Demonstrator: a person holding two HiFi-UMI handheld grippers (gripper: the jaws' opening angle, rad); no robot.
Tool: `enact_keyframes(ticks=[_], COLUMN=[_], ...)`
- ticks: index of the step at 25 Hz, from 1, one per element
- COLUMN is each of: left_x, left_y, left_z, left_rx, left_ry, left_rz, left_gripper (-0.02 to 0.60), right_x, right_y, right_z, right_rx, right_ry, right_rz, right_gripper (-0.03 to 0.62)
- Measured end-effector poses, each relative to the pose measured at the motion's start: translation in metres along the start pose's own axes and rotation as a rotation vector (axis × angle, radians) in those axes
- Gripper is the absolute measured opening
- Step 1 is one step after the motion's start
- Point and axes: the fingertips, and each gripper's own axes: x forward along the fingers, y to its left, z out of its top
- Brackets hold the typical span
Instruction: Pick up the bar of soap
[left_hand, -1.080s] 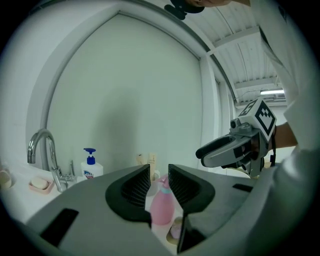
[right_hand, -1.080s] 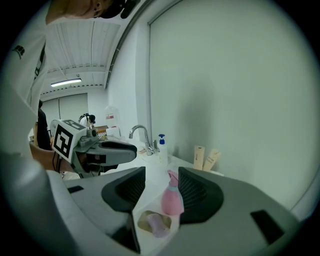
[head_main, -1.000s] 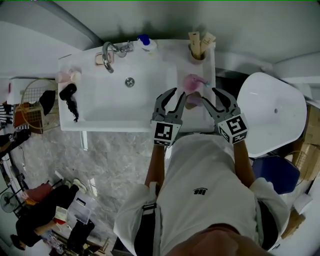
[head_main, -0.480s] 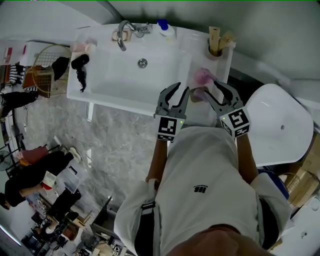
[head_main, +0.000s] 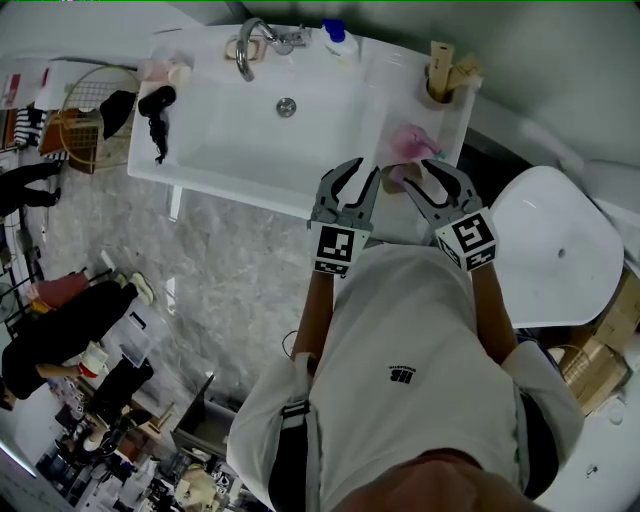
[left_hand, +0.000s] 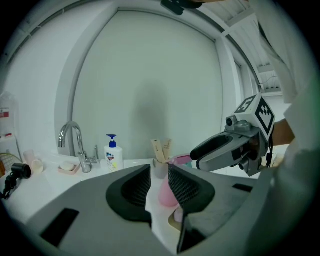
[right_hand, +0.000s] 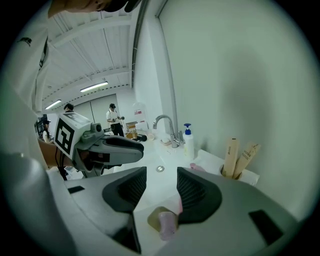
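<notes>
A pale pink bar of soap (right_hand: 166, 223) lies on a tan dish on the white counter, to the right of the sink basin (head_main: 250, 150). In the head view the bar of soap (head_main: 398, 177) sits between my two grippers, just in front of a pink cup (head_main: 408, 142). My left gripper (head_main: 357, 182) is open to the soap's left, nothing between its jaws. My right gripper (head_main: 433, 178) is open to the soap's right, also empty. In the left gripper view, the left gripper (left_hand: 159, 172) frames the pink cup (left_hand: 167, 192). The right gripper (right_hand: 161, 180) hangs above the soap.
A chrome faucet (head_main: 250, 40), a small soap dish (left_hand: 67, 166) and a pump bottle (head_main: 338, 38) line the back rim. A cup of wooden sticks (head_main: 445, 75) stands at the back right. A black hair dryer (head_main: 155, 110) lies at the left. A white rounded fixture (head_main: 550, 250) is at the right.
The head view has shifted, so the sink now sits higher and further left in it. Both grippers stay open beside the pink cup and the soap.
</notes>
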Motion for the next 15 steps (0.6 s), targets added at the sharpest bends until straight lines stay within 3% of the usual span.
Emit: enact_keyframes(ticks=[15], left_x=[0.013], left_y=[0.0], left_z=[-0.037], left_rx=[-0.022], left_ry=[0.076], left_rz=[-0.049], left_gripper=[0.112], right_x=[0.03], right_y=[0.005], right_z=[-0.05], right_rx=[0.017], right_ry=[0.163], right_rz=[0.038], right_gripper=[0.202])
